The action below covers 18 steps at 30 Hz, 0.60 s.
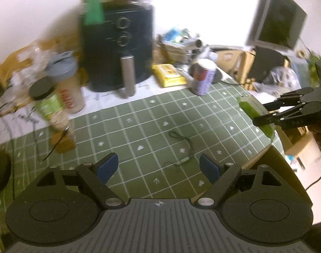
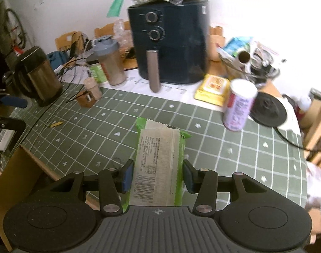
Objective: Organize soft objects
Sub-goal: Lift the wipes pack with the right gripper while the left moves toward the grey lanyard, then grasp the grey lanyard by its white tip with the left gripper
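My right gripper [image 2: 157, 178] is shut on a soft green-and-white tissue pack [image 2: 159, 160], barcode side up, held above the green checked tablecloth [image 2: 223, 147]. In the left wrist view the same pack [image 1: 256, 113] shows at the right table edge, between the fingers of the right gripper [image 1: 263, 113]. My left gripper [image 1: 159, 166] is open and empty above the tablecloth [image 1: 139, 126], near the front edge. A thin dark cord [image 1: 181, 145] lies on the cloth just ahead of it.
A black air fryer [image 2: 169, 42] stands at the back with packets on top. A yellow wipes pack [image 2: 213, 89], a purple can [image 2: 238, 105], a shaker bottle [image 2: 109, 61], a steel kettle [image 2: 37, 76], a small wooden box [image 2: 86, 99] and a black round pad [image 2: 268, 109] stand around the cloth.
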Each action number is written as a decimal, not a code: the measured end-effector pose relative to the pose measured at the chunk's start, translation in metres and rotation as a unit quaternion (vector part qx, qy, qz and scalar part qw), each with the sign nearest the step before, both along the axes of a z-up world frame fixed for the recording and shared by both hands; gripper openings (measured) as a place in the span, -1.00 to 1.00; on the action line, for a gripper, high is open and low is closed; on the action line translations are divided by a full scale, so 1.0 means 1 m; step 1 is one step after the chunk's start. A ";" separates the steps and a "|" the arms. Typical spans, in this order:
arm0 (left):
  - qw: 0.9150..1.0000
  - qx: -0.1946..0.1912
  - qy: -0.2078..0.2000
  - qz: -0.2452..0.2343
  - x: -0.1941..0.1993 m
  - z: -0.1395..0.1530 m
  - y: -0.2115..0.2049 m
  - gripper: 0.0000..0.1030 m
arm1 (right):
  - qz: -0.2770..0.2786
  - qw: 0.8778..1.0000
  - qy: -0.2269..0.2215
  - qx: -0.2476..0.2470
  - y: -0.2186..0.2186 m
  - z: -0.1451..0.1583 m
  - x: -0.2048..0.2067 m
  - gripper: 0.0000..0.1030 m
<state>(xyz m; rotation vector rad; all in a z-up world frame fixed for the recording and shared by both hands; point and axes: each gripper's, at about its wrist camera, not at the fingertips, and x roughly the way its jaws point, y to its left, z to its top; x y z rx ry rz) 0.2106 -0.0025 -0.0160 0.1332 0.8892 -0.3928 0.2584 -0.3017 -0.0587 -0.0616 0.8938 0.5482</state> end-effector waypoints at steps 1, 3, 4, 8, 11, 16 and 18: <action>1.000 0.003 0.002 -0.014 0.004 -0.001 -0.005 0.64 | -0.005 1.000 0.001 0.000 -0.002 -0.001 -0.002 -0.01; 0.999 0.009 0.006 -0.038 0.011 -0.005 -0.014 0.64 | -0.016 1.000 0.001 -0.001 -0.009 -0.003 -0.007 -0.02; 0.999 0.011 0.008 -0.050 0.015 -0.007 -0.018 0.62 | -0.022 1.000 0.001 -0.001 -0.012 -0.004 -0.010 -0.01; 0.995 0.023 0.027 -0.093 0.033 -0.019 -0.033 0.51 | -0.048 0.999 0.005 0.009 -0.027 -0.006 -0.018 -0.01; 0.991 0.028 0.042 -0.121 0.046 -0.031 -0.041 0.43 | -0.064 0.998 0.006 0.016 -0.037 -0.008 -0.025 -0.01; 0.981 0.048 0.073 -0.174 0.068 -0.056 -0.056 0.14 | -0.088 0.996 0.012 0.023 -0.049 -0.011 -0.035 -0.01; 0.974 0.059 0.085 -0.201 0.074 -0.067 -0.064 0.14 | -0.096 0.995 0.013 0.023 -0.054 -0.012 -0.040 -0.01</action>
